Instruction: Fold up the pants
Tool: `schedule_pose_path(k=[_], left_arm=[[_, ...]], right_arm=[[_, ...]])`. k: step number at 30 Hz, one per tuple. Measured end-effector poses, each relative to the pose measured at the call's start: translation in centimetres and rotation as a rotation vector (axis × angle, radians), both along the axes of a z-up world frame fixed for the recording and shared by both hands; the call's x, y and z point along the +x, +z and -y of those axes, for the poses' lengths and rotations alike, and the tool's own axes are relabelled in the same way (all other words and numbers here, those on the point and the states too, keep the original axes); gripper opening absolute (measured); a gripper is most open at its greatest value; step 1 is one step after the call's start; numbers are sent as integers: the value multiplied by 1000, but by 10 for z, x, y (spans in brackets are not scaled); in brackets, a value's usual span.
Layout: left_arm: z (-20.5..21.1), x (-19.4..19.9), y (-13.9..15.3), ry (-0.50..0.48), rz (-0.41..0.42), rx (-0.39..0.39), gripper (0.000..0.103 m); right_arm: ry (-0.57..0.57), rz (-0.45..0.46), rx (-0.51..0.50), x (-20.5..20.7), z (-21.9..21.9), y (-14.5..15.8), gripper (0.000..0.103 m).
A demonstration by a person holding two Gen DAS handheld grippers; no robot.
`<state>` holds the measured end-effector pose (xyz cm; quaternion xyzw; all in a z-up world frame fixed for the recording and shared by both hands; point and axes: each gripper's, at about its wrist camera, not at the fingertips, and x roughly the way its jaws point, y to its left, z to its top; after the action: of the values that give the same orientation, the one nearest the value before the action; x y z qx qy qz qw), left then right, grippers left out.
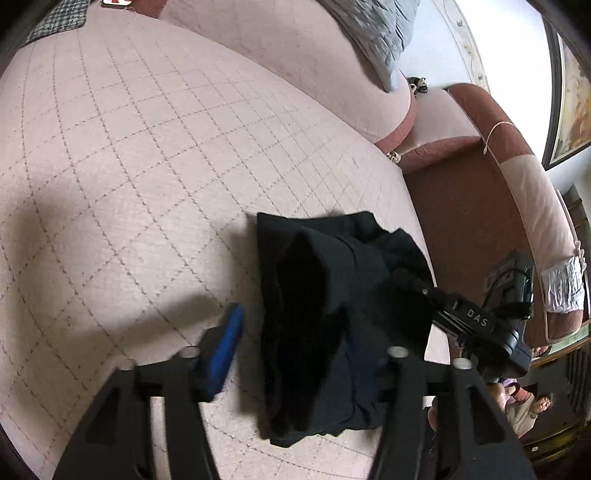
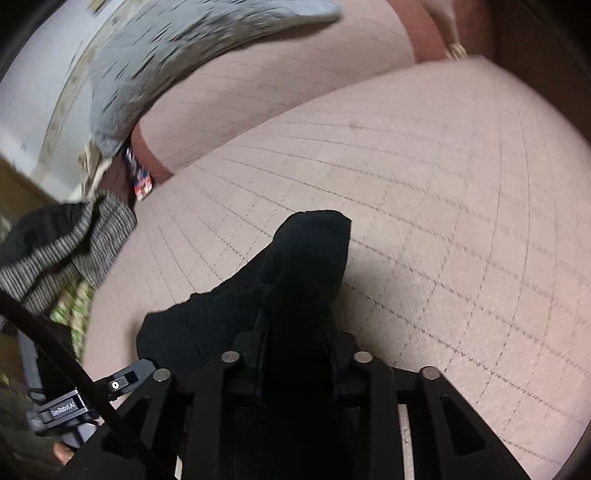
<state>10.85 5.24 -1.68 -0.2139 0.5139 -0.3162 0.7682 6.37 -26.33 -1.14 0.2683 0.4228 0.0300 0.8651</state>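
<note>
Left wrist view: black pants [image 1: 332, 317] bunched, folded on quilted sofa [image 1: 147, 166]

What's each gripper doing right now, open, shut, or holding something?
Left gripper: open, fingers wide apart, holding nothing.
Right gripper: shut on the black pants, lifting a fold off the sofa seat.

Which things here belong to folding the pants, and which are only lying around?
For the job: black pants, right gripper shut on them, left gripper open.

Lying about: grey pillow, striped grey cloth.
</note>
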Motion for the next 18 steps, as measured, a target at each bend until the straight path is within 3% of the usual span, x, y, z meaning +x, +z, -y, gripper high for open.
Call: schedule_pose_path(k=[2,5,6,10,13,15,17,18], left_arm=[[4,2,-4,-11,-7,3,68],[19,5,-16,-73,-54,-6,68],[23,4,-19,-84,-51,-8,69],[33,-3,-20,-114,-8,-65,89],[48,-9,-21,-148,14,-82,88],[59,-18,-18,-151,58,-11,65],[62,-20,-14,-149,65,29,39],[60,-20,-13,-150,58,19,37]], right_arm=[[-5,7,10,-4,3,-1,33],[2,15,-8,-9,2,-3,36],[4,16,-3,-11,3,-4,38],[7,15,31,-13,6,-13,45],[16,5,101,-13,9,-28,51],[9,-3,146,-13,11,-36,49],[10,8,170,-16,11,-33,38],[11,10,169,-18,10,-30,35]])
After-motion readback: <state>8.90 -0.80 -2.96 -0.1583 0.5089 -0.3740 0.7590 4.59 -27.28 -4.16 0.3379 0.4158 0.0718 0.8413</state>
